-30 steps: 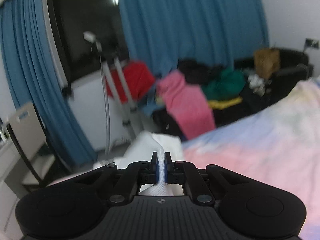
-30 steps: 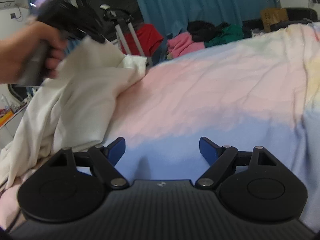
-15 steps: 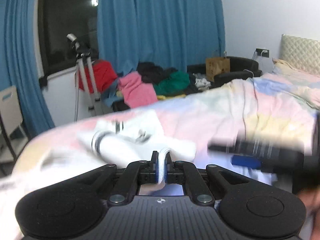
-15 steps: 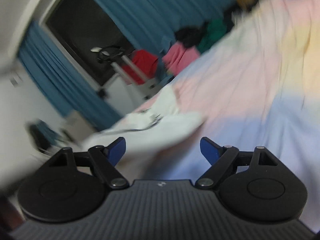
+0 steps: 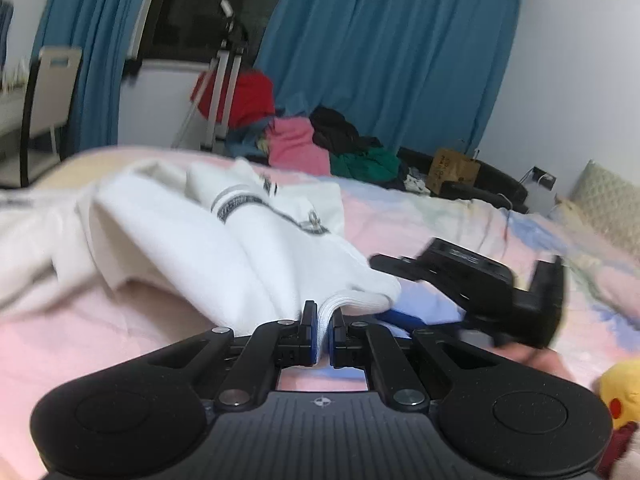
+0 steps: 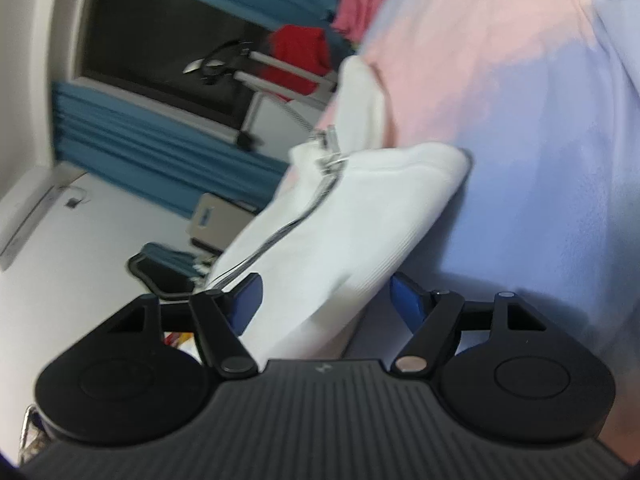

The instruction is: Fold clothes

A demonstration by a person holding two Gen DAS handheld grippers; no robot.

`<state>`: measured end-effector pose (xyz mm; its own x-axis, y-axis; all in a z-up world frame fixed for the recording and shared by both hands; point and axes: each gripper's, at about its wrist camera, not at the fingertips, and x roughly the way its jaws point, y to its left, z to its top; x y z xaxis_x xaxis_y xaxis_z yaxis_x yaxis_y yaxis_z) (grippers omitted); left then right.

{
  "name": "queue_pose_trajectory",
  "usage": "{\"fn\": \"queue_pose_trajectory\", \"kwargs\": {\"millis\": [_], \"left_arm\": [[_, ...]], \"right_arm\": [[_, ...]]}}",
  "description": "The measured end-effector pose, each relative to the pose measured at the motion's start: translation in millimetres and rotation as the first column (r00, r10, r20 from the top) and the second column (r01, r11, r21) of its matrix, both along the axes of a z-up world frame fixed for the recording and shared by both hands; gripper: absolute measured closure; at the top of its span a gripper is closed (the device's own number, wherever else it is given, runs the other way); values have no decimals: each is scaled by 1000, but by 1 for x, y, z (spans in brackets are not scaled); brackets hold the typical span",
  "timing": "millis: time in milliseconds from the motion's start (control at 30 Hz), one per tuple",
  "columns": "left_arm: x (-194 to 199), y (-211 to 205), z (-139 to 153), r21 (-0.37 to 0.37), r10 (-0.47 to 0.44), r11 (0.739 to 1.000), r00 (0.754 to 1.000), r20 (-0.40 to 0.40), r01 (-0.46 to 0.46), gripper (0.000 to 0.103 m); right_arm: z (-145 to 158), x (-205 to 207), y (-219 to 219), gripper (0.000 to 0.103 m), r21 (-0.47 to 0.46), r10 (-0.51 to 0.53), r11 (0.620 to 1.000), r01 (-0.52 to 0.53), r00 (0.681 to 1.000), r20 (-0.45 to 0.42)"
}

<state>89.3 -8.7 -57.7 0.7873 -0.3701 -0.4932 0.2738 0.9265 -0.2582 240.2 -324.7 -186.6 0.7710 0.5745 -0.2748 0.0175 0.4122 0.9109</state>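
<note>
A white zip-up garment (image 5: 224, 248) lies bunched on the pastel bed sheet (image 5: 100, 320). My left gripper (image 5: 323, 312) is shut on its ribbed hem, low over the bed. In the left wrist view the right gripper's black housing (image 5: 480, 280) sits just right of that hem. In the right wrist view, which is rolled on its side, the same garment (image 6: 360, 208) with its metal zipper (image 6: 328, 160) runs between the blue pads (image 6: 248, 296) of my right gripper (image 6: 326, 296). Its jaws are closing, with a gap still showing at the right pad.
A heap of red, pink, black and green clothes (image 5: 304, 144) and a tripod (image 5: 224, 80) stand past the bed by the blue curtains (image 5: 380, 60). A chair (image 5: 52, 80) is at the left, a paper bag (image 5: 454, 168) at the right. A yellow plush toy (image 5: 620, 392) lies near my left gripper.
My left gripper swung across and down, bringing the white garment onto the bed. The right gripper rolled sideways, came up to the garment's hem, and its jaws narrowed around it.
</note>
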Motion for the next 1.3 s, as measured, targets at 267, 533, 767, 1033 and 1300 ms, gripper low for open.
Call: {"fn": "queue_pose_trajectory", "kwargs": {"millis": [267, 533, 767, 1033, 1300], "left_arm": [[10, 22, -14, -95, -68, 993, 997, -24, 66, 96], [11, 31, -15, -155, -169, 973, 985, 36, 173, 75], [20, 34, -19, -186, -150, 972, 989, -8, 146, 60], [52, 100, -50, -301, 153, 921, 940, -305, -247, 25], [22, 232, -98, -547, 464, 383, 667, -583, -745, 23]], "right_arm": [[-8, 25, 2, 97, -17, -105, 994, 105, 994, 15], [82, -10, -34, 97, -60, -326, 929, 364, 886, 331], [107, -41, -123, 97, -23, -617, 748, 664, 706, 347], [70, -32, -151, 97, -119, -677, 697, 708, 703, 217], [77, -32, -145, 97, -160, -652, 706, 690, 722, 233]]}}
